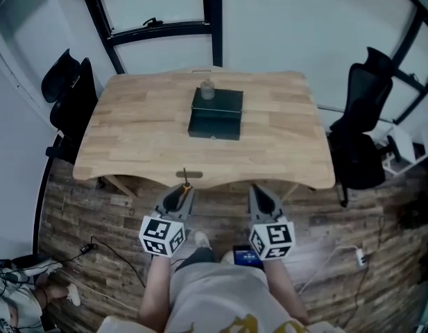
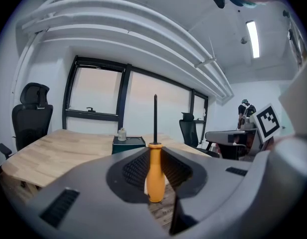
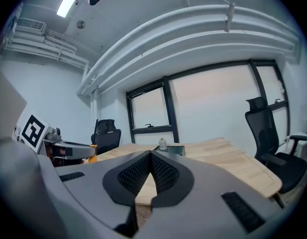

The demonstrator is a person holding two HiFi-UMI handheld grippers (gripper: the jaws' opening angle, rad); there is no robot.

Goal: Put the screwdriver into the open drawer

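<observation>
An orange-handled screwdriver (image 2: 154,176) stands upright between the jaws of my left gripper (image 2: 154,156), its dark shaft (image 2: 154,118) pointing up. In the head view that gripper (image 1: 184,187) hangs just off the table's near edge, shut on the screwdriver (image 1: 186,182). My right gripper (image 1: 259,189) is beside it, shut and empty, its pads (image 3: 143,171) meeting. A dark green drawer box (image 1: 215,113) sits mid-table, its drawer (image 1: 214,126) pulled out toward me. A small bottle (image 1: 207,89) stands on top of the box (image 2: 128,143).
The wooden table (image 1: 130,144) carries only the box. Black office chairs stand at the left (image 1: 71,92) and the right (image 1: 366,123). Cables and a power strip (image 1: 361,257) lie on the wood floor. Windows are behind the table.
</observation>
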